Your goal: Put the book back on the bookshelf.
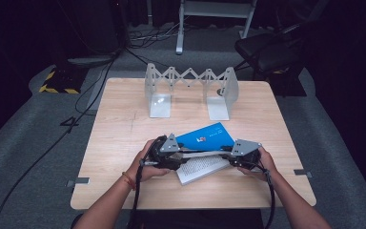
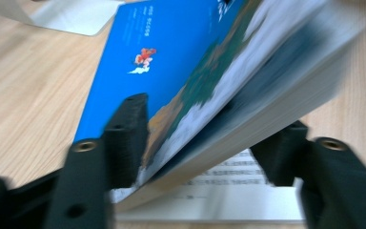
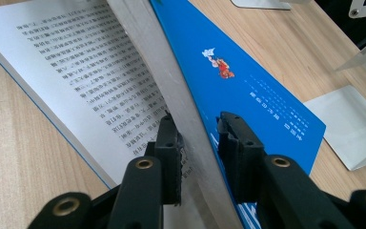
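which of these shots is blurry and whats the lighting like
Left gripper view: motion blur smears the lifted pages of the book and the gripper. Right gripper view: sharp, the printed text on the open page is crisp. High view: soft and low in detail, the table lit, the room around it dark.

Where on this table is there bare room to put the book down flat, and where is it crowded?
Free: the wooden table left of the book, up to the left edge; the strip right of it toward the right edge; the front strip between the person's forearms. Crowded: the back middle, where the folding metal rack stands, and the centre, where both grippers work the open book.
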{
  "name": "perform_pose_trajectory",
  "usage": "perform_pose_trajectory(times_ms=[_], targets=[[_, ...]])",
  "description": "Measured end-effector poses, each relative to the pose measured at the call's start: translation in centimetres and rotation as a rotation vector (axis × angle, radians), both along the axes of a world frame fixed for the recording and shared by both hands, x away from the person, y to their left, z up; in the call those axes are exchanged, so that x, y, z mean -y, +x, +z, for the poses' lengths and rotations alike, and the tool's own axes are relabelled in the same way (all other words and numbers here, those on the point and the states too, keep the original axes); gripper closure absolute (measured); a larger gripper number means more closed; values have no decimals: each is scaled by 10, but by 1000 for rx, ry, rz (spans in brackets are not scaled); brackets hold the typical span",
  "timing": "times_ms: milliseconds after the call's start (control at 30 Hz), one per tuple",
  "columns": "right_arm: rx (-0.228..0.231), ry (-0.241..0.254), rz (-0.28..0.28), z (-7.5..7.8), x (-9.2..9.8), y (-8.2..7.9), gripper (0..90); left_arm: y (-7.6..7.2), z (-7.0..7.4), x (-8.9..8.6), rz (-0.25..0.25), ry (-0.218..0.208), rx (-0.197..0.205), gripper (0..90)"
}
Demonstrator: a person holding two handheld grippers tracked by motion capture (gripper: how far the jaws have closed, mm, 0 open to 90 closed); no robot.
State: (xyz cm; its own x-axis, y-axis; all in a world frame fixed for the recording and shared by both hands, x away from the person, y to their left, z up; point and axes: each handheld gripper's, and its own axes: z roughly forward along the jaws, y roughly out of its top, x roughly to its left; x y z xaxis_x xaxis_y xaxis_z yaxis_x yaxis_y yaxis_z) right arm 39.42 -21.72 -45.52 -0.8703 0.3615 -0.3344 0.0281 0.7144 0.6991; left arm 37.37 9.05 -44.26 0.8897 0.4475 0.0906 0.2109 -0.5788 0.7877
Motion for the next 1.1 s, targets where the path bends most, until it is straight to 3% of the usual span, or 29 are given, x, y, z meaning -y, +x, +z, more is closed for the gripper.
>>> perform_pose_trajectory(times_ms=[67, 167, 300, 400, 467, 500, 600, 667, 733, 833, 933, 967, 1100], targets=[[-2, -3, -6, 1, -1, 0, 704, -11, 6, 3, 20, 9, 36, 327], [0, -16, -9, 2, -2, -1, 702, -22, 11, 12, 15, 9, 50, 313], [6, -34, -16, 4, -5, -2, 702, -21, 10, 26, 56, 59, 67, 326], [8, -40, -17, 4, -6, -3, 702, -14, 3, 31, 68, 64, 53, 395], [11, -45, -15, 4, -7, -4, 698, -13, -1, 32, 64, 64, 54, 539], [13, -50, -14, 3, -7, -4, 693, -13, -5, 32, 64, 68, 78, 610], [25, -39, -17, 1, -7, -6, 672, -15, -7, 30, 33, 110, 116, 670], [22, -36, -15, 0, -7, -6, 663, -16, -7, 29, 28, 118, 118, 685], [15, -19, -2, -2, -4, -4, 614, -15, -11, 26, 12, 110, 95, 700], [-40, 45, -15, -5, 8, 3, 549, -14, -13, 21, -6, 114, 88, 720], [-28, 21, -69, -11, 22, 11, 487, -11, -12, 13, -11, 99, 72, 718], [-26, 36, -83, -13, 29, 14, 482, -10, -12, 10, -17, 98, 69, 715], [-30, 63, -83, -13, 31, 16, 470, -7, -13, 1, -28, 78, 52, 716]])
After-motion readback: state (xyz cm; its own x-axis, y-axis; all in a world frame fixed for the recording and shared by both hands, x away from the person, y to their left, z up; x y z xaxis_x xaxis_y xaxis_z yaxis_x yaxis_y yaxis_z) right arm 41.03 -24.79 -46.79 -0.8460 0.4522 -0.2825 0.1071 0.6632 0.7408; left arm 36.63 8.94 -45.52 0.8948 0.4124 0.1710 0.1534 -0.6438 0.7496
